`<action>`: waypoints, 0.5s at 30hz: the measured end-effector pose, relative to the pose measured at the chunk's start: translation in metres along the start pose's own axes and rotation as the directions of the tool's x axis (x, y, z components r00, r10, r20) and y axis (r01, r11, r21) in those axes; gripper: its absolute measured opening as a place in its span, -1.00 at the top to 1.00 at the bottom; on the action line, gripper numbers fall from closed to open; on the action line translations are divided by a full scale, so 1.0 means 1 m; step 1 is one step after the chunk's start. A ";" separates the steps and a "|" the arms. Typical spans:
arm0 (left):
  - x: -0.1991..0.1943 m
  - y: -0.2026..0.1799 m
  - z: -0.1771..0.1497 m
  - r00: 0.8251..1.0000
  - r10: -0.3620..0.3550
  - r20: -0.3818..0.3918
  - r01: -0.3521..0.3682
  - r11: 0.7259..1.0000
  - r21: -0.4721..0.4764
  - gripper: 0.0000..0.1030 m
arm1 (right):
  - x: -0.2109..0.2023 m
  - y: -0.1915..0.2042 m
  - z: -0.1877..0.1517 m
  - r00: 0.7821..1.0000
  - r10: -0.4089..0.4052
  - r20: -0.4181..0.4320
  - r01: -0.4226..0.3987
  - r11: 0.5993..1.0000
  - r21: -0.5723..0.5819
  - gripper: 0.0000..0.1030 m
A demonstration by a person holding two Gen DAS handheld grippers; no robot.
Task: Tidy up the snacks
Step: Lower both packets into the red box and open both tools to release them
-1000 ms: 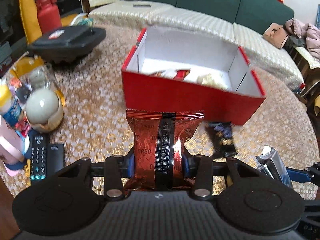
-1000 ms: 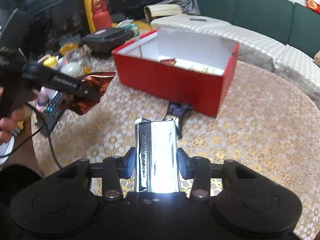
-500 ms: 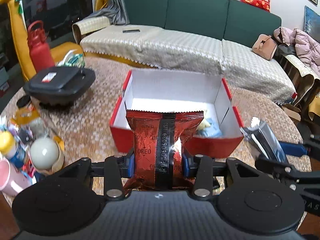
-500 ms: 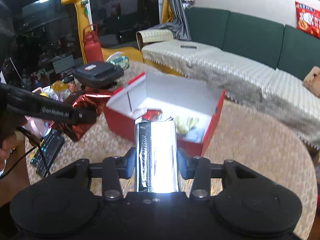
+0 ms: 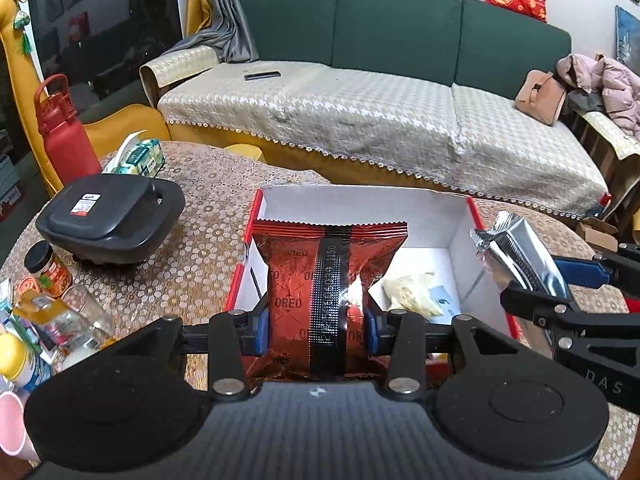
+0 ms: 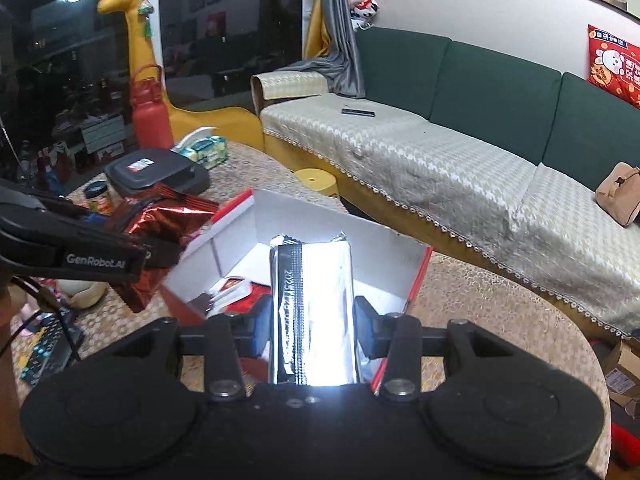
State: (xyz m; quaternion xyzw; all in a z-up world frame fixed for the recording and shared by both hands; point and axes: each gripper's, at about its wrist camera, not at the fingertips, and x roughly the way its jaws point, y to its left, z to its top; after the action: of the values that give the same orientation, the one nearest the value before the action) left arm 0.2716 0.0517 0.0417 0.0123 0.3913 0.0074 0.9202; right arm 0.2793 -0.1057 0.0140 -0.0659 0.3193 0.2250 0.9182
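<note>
My left gripper point(image 5: 316, 328) is shut on a red Oreo packet point(image 5: 332, 280) and holds it above the near wall of the red box point(image 5: 360, 208), whose inside is white. My right gripper point(image 6: 310, 320) is shut on a silver foil packet point(image 6: 312, 304) and holds it over the same red box point(image 6: 320, 220) from the right side. The silver packet also shows in the left wrist view point(image 5: 520, 260), and the Oreo packet in the right wrist view point(image 6: 160, 224). A pale yellow snack point(image 5: 412, 292) and red wrappers point(image 6: 236, 288) lie inside the box.
A black lidded case point(image 5: 108, 216), a red bottle point(image 5: 64, 128), a tissue pack point(image 5: 136, 156) and jars point(image 5: 48, 268) stand left on the round lace-covered table point(image 5: 200, 240). A remote point(image 6: 44, 356) lies at the left edge. A sofa point(image 5: 380, 120) runs behind.
Both grippers rose and moved forward with their packets, from low over the table in front of the box to above the open box. The dark packet by the box is out of view.
</note>
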 end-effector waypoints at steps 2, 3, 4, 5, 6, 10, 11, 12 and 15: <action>0.012 0.001 0.004 1.000 0.014 -0.004 -0.014 1.000 0.022 0.18 | 0.012 -0.005 0.004 1.000 -0.007 -0.008 0.007 1.000 0.006 0.19; 0.019 0.002 0.006 1.000 0.021 -0.013 -0.021 0.999 0.025 0.18 | 0.018 -0.007 0.005 1.000 -0.006 -0.014 0.006 1.000 0.011 0.19; 0.026 0.003 0.007 0.999 0.021 -0.026 -0.020 0.999 0.026 0.18 | 0.025 -0.010 0.006 1.000 -0.008 -0.021 0.008 1.000 0.016 0.19; 0.033 0.005 0.008 0.999 0.021 -0.036 -0.020 0.999 0.025 0.18 | 0.032 -0.012 0.007 0.999 -0.015 -0.030 0.015 1.000 0.018 0.19; 0.039 0.006 0.010 0.999 0.024 -0.043 -0.023 0.999 0.026 0.18 | 0.038 -0.014 0.007 0.999 -0.021 -0.038 0.022 1.000 0.017 0.19; 0.062 0.006 0.013 0.997 0.039 -0.063 -0.036 0.998 0.041 0.18 | 0.062 -0.019 0.009 0.997 -0.043 -0.062 0.044 0.999 0.019 0.19; 0.068 0.005 0.013 0.997 0.042 -0.069 -0.039 0.998 0.046 0.18 | 0.068 -0.020 0.009 0.997 -0.040 -0.070 0.042 0.999 0.026 0.19; 0.074 0.004 0.013 0.996 0.044 -0.077 -0.040 0.998 0.050 0.18 | 0.073 -0.019 0.008 0.996 -0.037 -0.080 0.040 0.999 0.028 0.19; 0.090 0.002 0.012 0.995 0.043 -0.096 -0.037 0.997 0.064 0.18 | 0.090 -0.016 0.006 0.993 -0.041 -0.109 0.042 0.999 0.005 0.19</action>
State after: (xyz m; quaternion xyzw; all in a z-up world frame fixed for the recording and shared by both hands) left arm 0.3425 0.0553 -0.0150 0.0482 0.4351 0.0141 0.8990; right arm 0.3525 -0.0851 -0.0374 -0.0812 0.3683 0.2006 0.9042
